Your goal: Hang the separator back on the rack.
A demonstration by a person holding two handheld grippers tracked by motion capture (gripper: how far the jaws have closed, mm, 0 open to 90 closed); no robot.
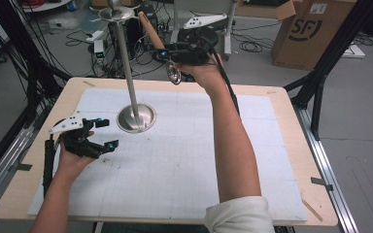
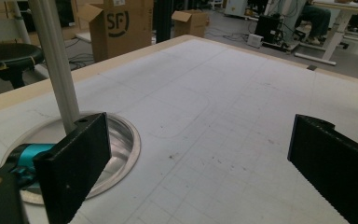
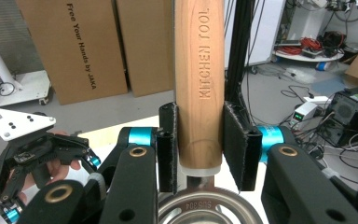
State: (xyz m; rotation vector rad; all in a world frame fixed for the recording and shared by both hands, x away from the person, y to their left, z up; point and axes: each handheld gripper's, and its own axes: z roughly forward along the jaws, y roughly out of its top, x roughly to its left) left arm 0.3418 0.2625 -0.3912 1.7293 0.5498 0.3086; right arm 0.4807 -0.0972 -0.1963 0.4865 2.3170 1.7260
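Even, soft overhead light, faint shadows on the table (image 1: 184,145), dim room edges, slightly grainy, mild edge distortion

Left gripper (image 2: 200,163) jaws stand wide apart above the gridded mat (image 2: 223,107); the stand's round steel base (image 2: 121,140) lies beside the left-hand jaw.

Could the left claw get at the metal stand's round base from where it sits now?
Probably yes. The left claw rests open on the white mat, just beside the stand's base, with bare mat between them. The right claw holds the wooden-handled tool high above, clear of that path.
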